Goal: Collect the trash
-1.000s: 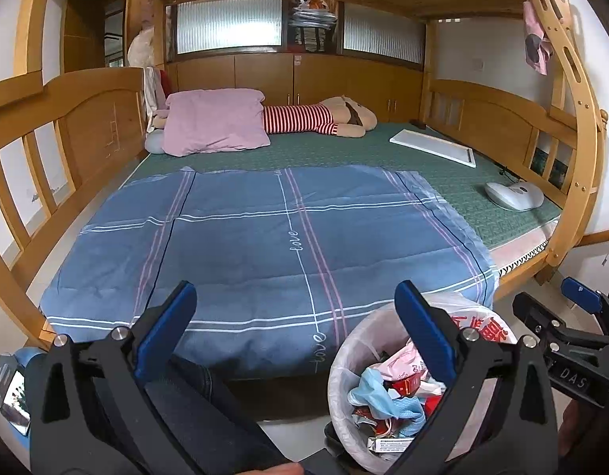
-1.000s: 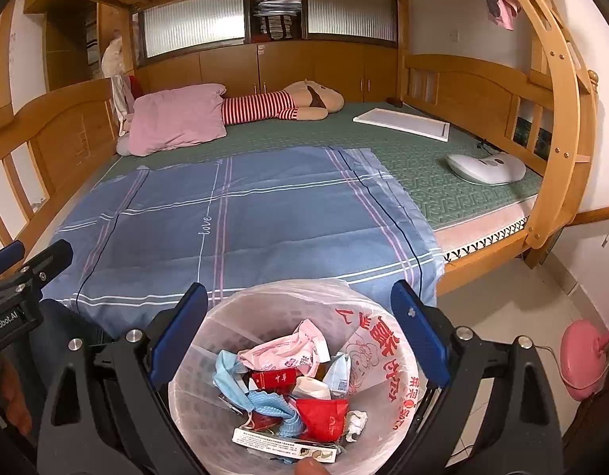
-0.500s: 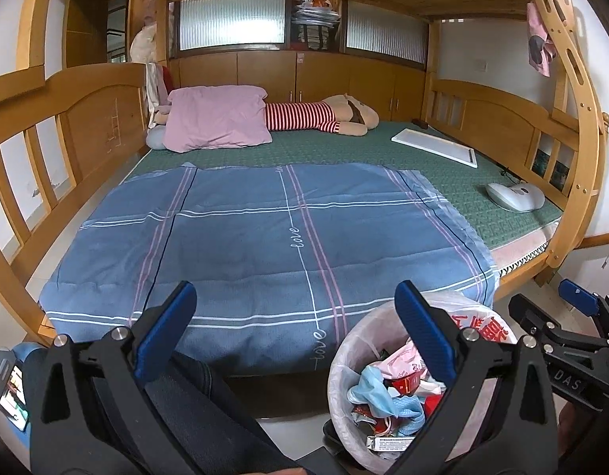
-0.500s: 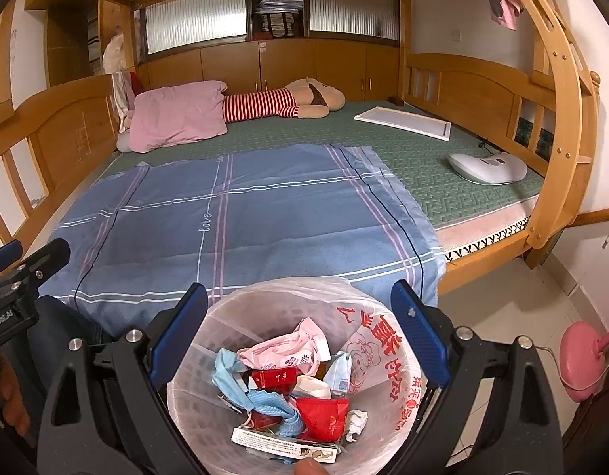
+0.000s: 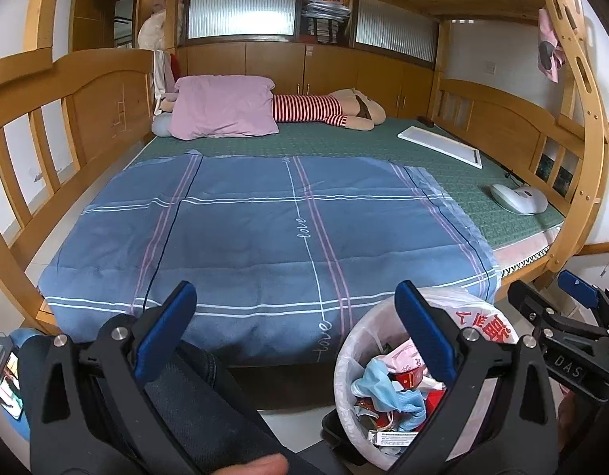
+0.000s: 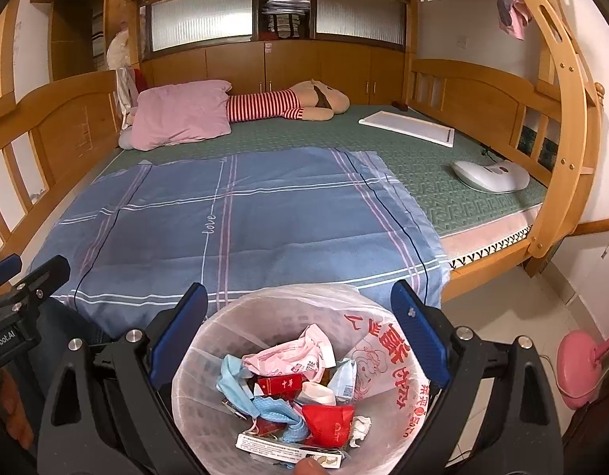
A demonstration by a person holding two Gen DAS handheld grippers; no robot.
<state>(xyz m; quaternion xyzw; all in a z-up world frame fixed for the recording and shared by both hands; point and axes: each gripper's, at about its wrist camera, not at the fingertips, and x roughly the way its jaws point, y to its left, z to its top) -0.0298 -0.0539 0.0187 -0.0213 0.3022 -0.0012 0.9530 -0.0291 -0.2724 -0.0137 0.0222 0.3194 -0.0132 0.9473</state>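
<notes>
A white bin lined with a plastic bag stands on the floor at the foot of the bed. It holds trash: wrappers, a blue mask, red packets, a box. My right gripper is open and empty, above the bin. My left gripper is open and empty, left of the bin, over the blue blanket's edge. The right gripper also shows at the right of the left wrist view.
A wooden bunk bed holds a blue blanket, pink pillow, plush toy, white board and white device. A pink lamp stands on the floor at right. A phone sits at lower left.
Both grippers have tilted up very slightly, so the bed sits a little lower in view. Nothing was taken or let go.
</notes>
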